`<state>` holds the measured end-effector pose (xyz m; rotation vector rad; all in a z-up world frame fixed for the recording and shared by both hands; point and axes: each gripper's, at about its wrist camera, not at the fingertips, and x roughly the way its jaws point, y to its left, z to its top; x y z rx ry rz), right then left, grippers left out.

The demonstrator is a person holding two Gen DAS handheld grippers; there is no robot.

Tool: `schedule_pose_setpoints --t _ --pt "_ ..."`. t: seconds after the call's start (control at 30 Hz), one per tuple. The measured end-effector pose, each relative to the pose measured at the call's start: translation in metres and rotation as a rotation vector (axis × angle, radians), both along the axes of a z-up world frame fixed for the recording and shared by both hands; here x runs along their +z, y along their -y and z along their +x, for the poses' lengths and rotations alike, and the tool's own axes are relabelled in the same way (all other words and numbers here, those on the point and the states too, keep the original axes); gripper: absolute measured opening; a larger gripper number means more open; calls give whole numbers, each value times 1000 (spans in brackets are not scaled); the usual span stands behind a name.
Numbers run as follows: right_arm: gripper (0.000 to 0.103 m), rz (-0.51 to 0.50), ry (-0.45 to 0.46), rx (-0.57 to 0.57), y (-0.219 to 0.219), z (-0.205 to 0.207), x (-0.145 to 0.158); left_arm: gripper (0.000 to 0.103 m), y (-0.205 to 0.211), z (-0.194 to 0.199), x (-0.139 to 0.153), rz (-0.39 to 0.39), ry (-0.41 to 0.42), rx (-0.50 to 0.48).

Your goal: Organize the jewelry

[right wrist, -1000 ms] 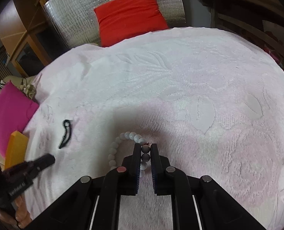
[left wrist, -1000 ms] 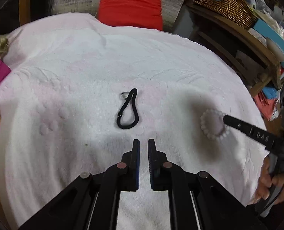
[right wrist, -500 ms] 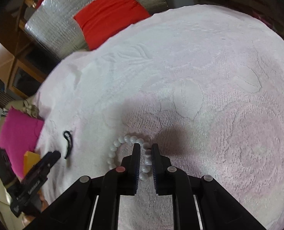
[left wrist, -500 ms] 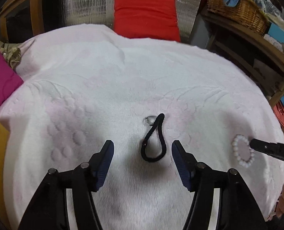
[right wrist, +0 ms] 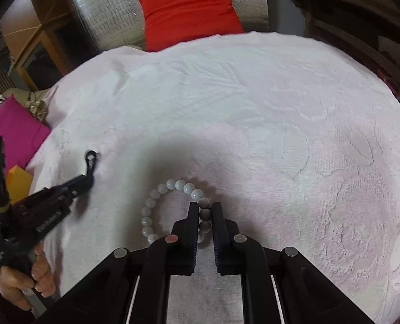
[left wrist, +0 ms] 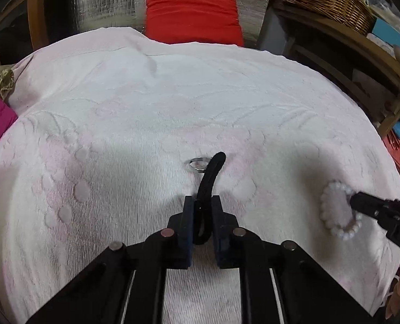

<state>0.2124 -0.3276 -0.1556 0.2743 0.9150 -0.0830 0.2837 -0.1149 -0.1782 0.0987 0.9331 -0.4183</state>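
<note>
The right gripper point(right wrist: 203, 209) shows letters "DAS" and is clenched on the bead bracelet point(right wrist: 156, 197). Left of the bracelet, the left gripper point(left wrist: 202, 202) grasps the black cord point(left wrist: 212, 170).

Left gripper point(left wrist: 202, 205), spread wide half a second earlier, has advanced and closed on the black cord loop point(left wrist: 208, 186). Loop now squeezed narrow between its fingers
</note>
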Motion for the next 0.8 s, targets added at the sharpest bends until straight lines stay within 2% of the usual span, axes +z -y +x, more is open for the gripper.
schedule_pose_setpoints --t 0.23,0.37,0.53,0.7,0.8 --pt "11 33 127 20 -11 -14 28 12 -28 -33 29 -37 47 30" --pt "11 51 177 49 -27 -22 41 12 -51 -58 51 -60 94 87" --pt "11 102 224 120 -57 -29 53 12 -76 -99 76 8 190 171" --pt "11 164 258 209 -104 -32 64 12 -129 -142 94 -12 205 258" --pt "11 195 261 263 -140 -31 70 12 -174 -166 105 3 225 317"
